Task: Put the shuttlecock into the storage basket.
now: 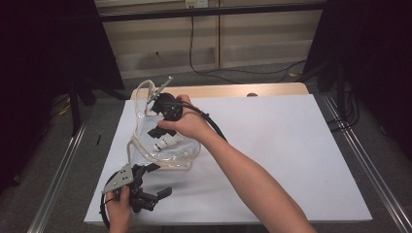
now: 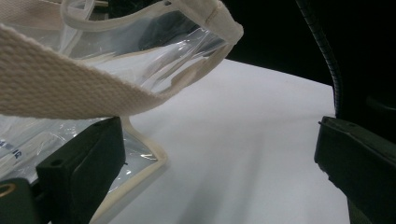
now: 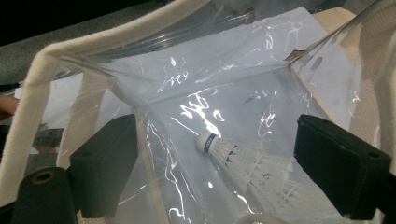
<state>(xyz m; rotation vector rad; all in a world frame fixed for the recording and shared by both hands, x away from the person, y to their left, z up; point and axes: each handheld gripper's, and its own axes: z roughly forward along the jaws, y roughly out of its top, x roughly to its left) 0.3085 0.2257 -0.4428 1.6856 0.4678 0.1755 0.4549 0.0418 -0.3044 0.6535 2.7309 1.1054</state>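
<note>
- My right gripper (image 1: 156,132) sits left of centre in the high view, poking into the mouth of the clear bag (image 1: 167,155); jaws spread wide, nothing pinched btwn them.
- Right gripper view: both black pads are apart at lower left & lower right of the frame, w/ the white shuttlecock (image 3: 247,168) lying loose btwn them at lower centre, cork tip pointing up-left. It touches neither pad; it rests on the bag's clear wall.
- High view: the shuttlecock (image 1: 166,141) shows as a small white shape inside the bag, just below my right hand (image 1: 187,124).
- The bag, clear plastic w/ cream fabric trim, lies on the white table (image 1: 291,160), left of centre in the high view; its strap (image 1: 141,94) loops up toward upper left.
- My left gripper (image 1: 154,182) is at lower left in the high view, near the bag's bottom edge, held by my left hand (image 1: 119,208).
- Left gripper view: jaws released, wide gap, bare table btwn them. The left pad is right by the bag's trimmed corner (image 2: 156,158); can't tell if it touches. The cream strap (image 2: 60,88) crosses the upper left of that frame.
</note>
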